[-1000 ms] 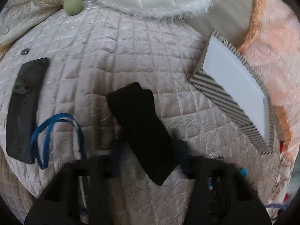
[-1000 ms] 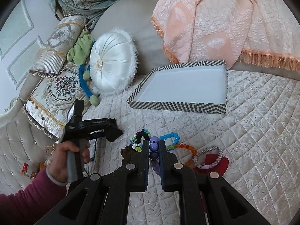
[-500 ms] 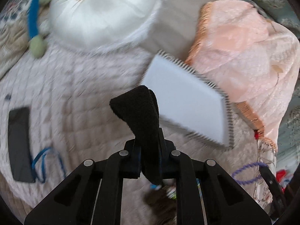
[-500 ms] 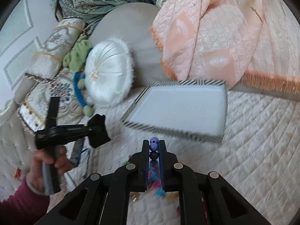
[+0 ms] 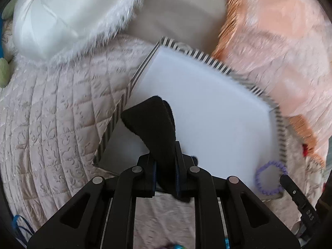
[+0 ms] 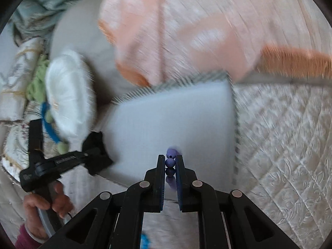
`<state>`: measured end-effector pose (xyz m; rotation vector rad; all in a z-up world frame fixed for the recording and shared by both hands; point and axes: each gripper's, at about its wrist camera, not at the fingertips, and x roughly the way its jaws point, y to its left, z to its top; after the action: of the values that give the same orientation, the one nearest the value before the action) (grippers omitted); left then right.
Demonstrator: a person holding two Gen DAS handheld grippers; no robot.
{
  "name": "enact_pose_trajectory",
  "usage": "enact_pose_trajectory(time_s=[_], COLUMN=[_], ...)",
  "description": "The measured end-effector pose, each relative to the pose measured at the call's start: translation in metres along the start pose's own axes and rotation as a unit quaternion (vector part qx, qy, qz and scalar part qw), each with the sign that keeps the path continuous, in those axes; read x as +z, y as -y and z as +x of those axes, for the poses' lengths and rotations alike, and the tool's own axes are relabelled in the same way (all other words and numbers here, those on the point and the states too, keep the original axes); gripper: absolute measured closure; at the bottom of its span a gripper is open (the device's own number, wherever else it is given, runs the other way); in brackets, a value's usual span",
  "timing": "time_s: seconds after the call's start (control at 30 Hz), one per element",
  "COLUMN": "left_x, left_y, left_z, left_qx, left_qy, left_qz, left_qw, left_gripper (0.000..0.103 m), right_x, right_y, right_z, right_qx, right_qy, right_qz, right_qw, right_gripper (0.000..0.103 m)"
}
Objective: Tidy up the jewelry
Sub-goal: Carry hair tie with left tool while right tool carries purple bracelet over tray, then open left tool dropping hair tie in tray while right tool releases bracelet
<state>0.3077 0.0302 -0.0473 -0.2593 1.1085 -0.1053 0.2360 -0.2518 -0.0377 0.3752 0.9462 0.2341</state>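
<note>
my left gripper (image 5: 165, 178) is clenched on a black velvet piece (image 5: 153, 128), a soft, matte, folded strip that rises from between the fingers (image 5: 148, 176) and tilts left; its upper end hangs over the near left part of the tray (image 5: 207, 112). the tray is shallow, plain white inside, with a black-and-white striped rim, and lies on the quilted bedspread (image 5: 51, 114) beside a white round cushion (image 5: 62, 14) and a peach fringed throw (image 5: 280, 41). my right gripper (image 6: 170, 166) is grasping a purple bead bracelet (image 6: 170, 161): three round, glossy violet beads show stacked between the fingers (image 6: 159, 172), over the tray's (image 6: 166, 114) near edge. in the left wrist view the bracelet (image 5: 269, 176) appears as a closed ring of small lilac beads at the tray's near right corner, hanging from the right gripper's tip. in the right wrist view my left hand (image 6: 41, 203) holds the left gripper (image 6: 97, 153) at the tray's left edge. both views are motion-blurred.
</note>
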Motion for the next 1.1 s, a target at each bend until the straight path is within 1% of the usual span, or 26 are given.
enact_pose_trajectory(time_s=[0.07, 0.1, 0.2, 0.3, 0.37, 0.43, 0.5, 0.57, 0.6, 0.63, 0.67, 0.7, 0.77, 0.9, 1.03, 1.1], left_x=[-0.005, -0.008, -0.019, -0.038, -0.049, -0.059, -0.063, -0.064, -0.065, -0.066, -0.069, -0.07, -0.073, -0.086, -0.105, -0.117], left_y=[-0.005, -0.008, -0.012, -0.014, -0.014, -0.018, -0.024, -0.025, -0.026, -0.025, -0.026, -0.026, -0.021, -0.015, -0.008, -0.006], left_z=[0.003, 0.002, -0.003, -0.015, -0.023, -0.031, -0.032, -0.033, -0.035, -0.039, -0.047, -0.054, -0.066, -0.091, -0.12, -0.134], left_qx=[0.008, 0.005, 0.006, 0.012, 0.01, 0.003, 0.004, 0.009, 0.012, 0.014, 0.014, 0.01, 0.012, 0.033, 0.052, 0.059], left_qy=[-0.007, -0.009, -0.019, -0.032, -0.035, -0.034, -0.033, -0.029, -0.026, -0.02, -0.014, -0.004, 0.007, 0.031, 0.069, 0.085], left_qz=[0.002, 0.002, 0.011, 0.027, 0.032, 0.033, 0.026, 0.02, 0.019, 0.019, 0.02, 0.021, 0.026, 0.048, 0.063, 0.067], left_qw=[0.9999, 0.9999, 0.9997, 0.9991, 0.9988, 0.9989, 0.9991, 0.9993, 0.9994, 0.9995, 0.9996, 0.9997, 0.9996, 0.9978, 0.9943, 0.9923], left_gripper=[0.09, 0.09, 0.09, 0.09, 0.09, 0.09, 0.09, 0.079, 0.074, 0.06, 0.05, 0.048, 0.046, 0.046, 0.046, 0.046], right_x=[-0.009, -0.013, -0.023, -0.034, -0.048, -0.058, -0.062, -0.063, -0.063, -0.063, -0.062, -0.061, -0.064, -0.078, -0.098, -0.109], right_y=[0.012, 0.014, 0.016, 0.006, -0.001, -0.003, -0.003, -0.004, -0.005, -0.005, -0.004, -0.006, -0.01, -0.027, -0.042, -0.052], right_z=[0.005, 0.006, -0.001, -0.009, -0.017, -0.025, -0.032, -0.037, -0.039, -0.044, -0.05, -0.051, -0.061, -0.083, -0.111, -0.12], right_qx=[-0.009, -0.01, 0.003, -0.012, -0.02, -0.023, -0.026, -0.035, -0.037, -0.033, -0.023, -0.014, -0.006, -0.015, -0.022, -0.029], right_qy=[-0.023, -0.03, -0.045, -0.074, -0.096, -0.104, -0.095, -0.077, -0.071, -0.062, -0.052, -0.043, -0.029, 0.007, 0.045, 0.057], right_qz=[0.005, 0.005, -0.001, -0.036, -0.07, -0.082, -0.087, -0.091, -0.089, -0.084, -0.079, -0.075, -0.073, -0.078, -0.082, -0.085], right_qw=[1.0, 0.999, 0.999, 0.997, 0.993, 0.991, 0.991, 0.992, 0.993, 0.994, 0.995, 0.996, 0.997, 0.997, 0.995, 0.994], right_gripper=[0.094, 0.094, 0.094, 0.094, 0.094, 0.094, 0.094, 0.093, 0.088, 0.078, 0.073, 0.069, 0.069, 0.069, 0.069, 0.069])
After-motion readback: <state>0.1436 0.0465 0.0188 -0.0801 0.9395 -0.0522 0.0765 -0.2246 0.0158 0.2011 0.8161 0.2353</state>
